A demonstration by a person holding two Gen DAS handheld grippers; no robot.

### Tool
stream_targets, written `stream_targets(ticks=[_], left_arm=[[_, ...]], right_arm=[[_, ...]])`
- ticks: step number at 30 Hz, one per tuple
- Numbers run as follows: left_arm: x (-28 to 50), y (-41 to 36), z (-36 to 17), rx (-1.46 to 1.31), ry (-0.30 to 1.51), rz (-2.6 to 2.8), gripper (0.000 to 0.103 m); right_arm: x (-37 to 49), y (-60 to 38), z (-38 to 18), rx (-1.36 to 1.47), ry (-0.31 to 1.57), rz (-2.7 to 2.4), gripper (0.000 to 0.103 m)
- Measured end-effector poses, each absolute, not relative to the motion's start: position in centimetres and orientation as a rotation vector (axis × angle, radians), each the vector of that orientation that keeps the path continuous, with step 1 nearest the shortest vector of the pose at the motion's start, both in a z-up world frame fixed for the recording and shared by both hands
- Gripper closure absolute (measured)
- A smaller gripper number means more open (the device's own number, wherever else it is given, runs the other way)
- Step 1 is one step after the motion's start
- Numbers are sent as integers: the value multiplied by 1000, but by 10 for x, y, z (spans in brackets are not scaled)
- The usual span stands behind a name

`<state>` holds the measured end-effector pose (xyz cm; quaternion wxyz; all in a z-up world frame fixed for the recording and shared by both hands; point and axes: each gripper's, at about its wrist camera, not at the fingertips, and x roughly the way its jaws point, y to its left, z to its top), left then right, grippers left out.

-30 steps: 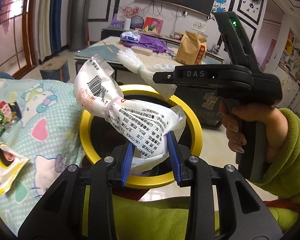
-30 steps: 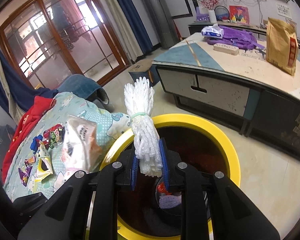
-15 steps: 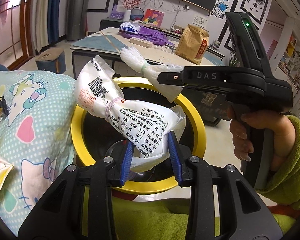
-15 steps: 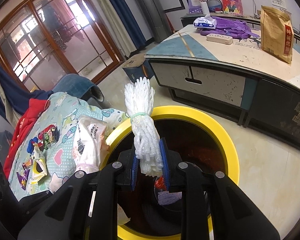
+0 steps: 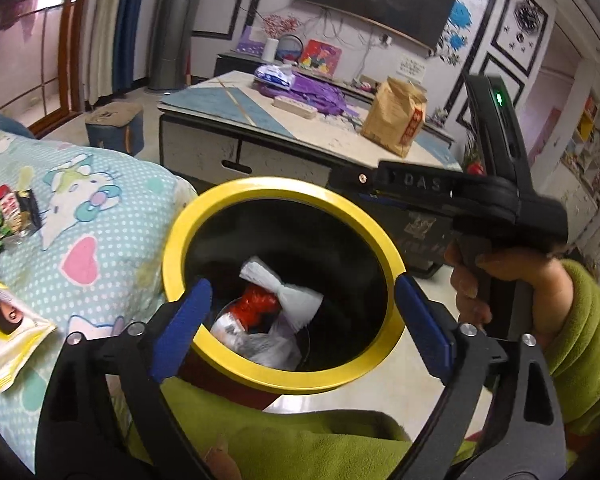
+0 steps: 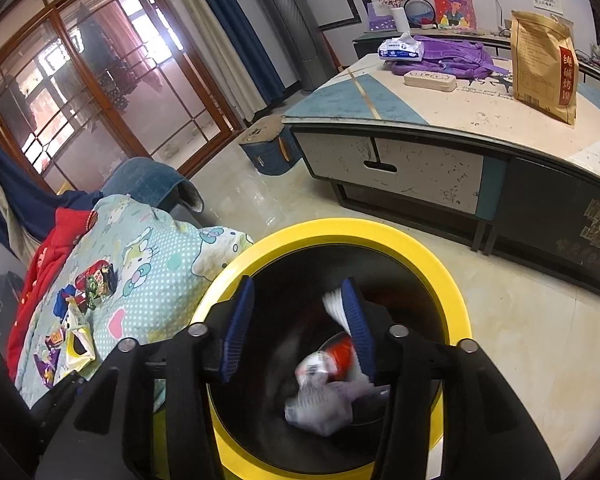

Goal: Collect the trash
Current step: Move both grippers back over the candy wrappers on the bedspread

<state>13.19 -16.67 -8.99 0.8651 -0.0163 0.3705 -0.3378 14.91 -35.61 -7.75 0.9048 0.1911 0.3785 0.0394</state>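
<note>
My left gripper (image 5: 300, 320) opening wide over yellow-rimmed bin (image 5: 180, 236), nothing between jaws. My right gripper (image 6: 296, 324) also opening, empty. White printed bag (image 5: 268, 344) lies at bin bottom. Remaining wrappers (image 6: 88, 288) on quilt (image 6: 160, 256): light, thin, crinkly, slippery I think. Best pinch at flat edge.

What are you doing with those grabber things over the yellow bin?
A person is picking up trash with a grabber in each hand. Both grabbers are over the yellow-rimmed bin. The left gripper is opening and has nothing between its jaws. The right gripper is opening too, and a white bundle is dropping past its right pad. White wrappers lie at the bottom of the bin. More snack wrappers wait on the blue blanket.
</note>
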Motion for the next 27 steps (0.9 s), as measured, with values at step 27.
stream_targets(ticks=[27], left_arm=[[118,-82,-38,-82,589,-402,11]], right_arm=[[120,-293,-22,253,590,232,38]])
